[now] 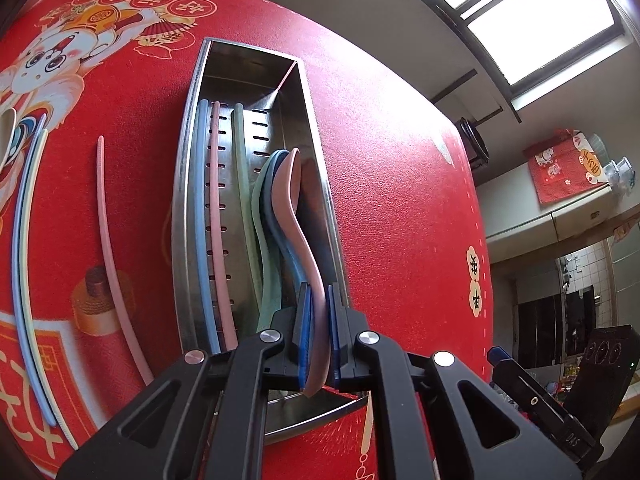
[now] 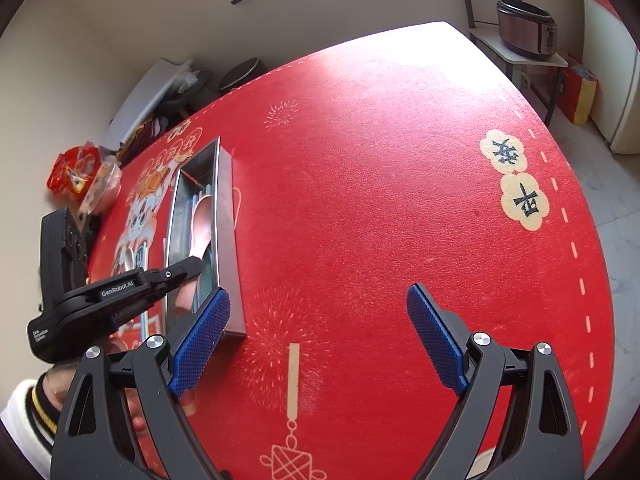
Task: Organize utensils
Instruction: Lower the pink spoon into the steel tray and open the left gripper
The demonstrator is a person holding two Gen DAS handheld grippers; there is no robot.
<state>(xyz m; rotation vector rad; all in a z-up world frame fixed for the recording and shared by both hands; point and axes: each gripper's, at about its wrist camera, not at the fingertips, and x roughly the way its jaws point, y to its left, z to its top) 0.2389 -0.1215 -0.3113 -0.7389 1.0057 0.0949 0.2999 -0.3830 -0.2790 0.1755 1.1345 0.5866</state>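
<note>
While the pink spoon (image 1: 298,216) hangs clamped by its handle in our left tongs (image 1: 319,328), its bowl already sits inside the steel tray (image 1: 188,184), nested on a blue spoon (image 1: 276,200) and a green spoon (image 1: 262,216). Three chopsticks, blue (image 1: 200,200), pink (image 1: 217,200) and green (image 1: 242,168), lie lengthwise in the tray's left half. We judge the job well past halfway: this spoon only needs letting go. Left of the tray, out on the cloth, one pink chopstick (image 1: 110,248) waits near it, and a blue and a cream chopstick (image 1: 24,280) lie farther off; a pale utensil beyond them is cut off by the frame. Our right tongs (image 2: 318,336) stand wide and empty, right of the tray's near end. The worktop (image 2: 380,200) wears a red festive cloth with cartoon figures and fireworks. Beyond the tray we see pale walls, a bright window, and a cooker on a small stand (image 2: 524,52).
</note>
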